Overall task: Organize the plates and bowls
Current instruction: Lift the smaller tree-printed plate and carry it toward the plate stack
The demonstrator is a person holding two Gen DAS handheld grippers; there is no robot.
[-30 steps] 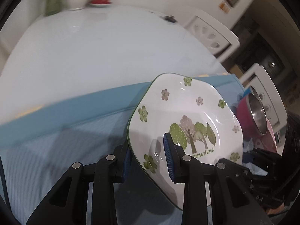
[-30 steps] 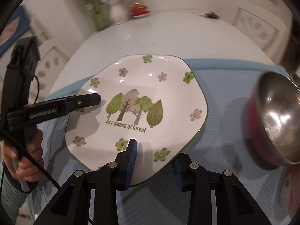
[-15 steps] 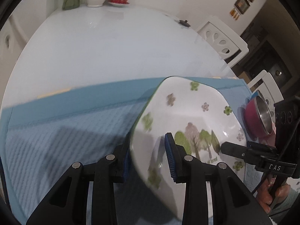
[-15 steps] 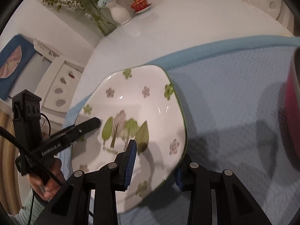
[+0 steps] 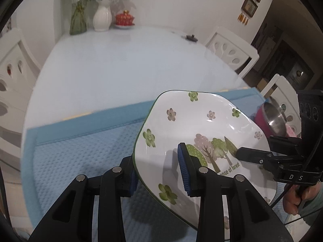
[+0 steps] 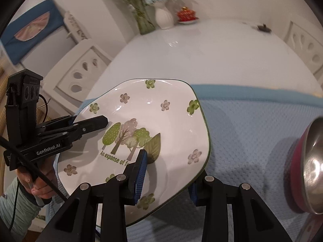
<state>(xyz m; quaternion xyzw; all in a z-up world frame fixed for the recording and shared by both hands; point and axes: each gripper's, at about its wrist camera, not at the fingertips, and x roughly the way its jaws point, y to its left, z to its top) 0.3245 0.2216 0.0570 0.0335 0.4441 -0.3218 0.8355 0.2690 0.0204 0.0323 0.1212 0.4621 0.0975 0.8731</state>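
A white plate with a green rim, printed flowers and trees point(image 5: 193, 125) point(image 6: 161, 125) hangs lifted and tilted above the blue mat point(image 5: 84, 157) point(image 6: 248, 129). My left gripper point(image 5: 158, 171) is shut on its left edge, one finger over it and one under. My right gripper point(image 6: 166, 173) is shut on the opposite edge and shows in the left wrist view point(image 5: 252, 155). A pink bowl with a steel inside point(image 6: 308, 165) point(image 5: 270, 119) stands on the mat to the right.
The white table point(image 5: 129, 60) stretches beyond the mat. At its far end stand a white vase point(image 5: 102, 17), a green glass vase point(image 5: 77, 23) and a red lidded cup point(image 5: 124, 19). White chairs point(image 5: 230, 48) line both sides.
Both grippers have lifted the plate and carried it off the mat, tilting it. The views now look higher and farther across the table.
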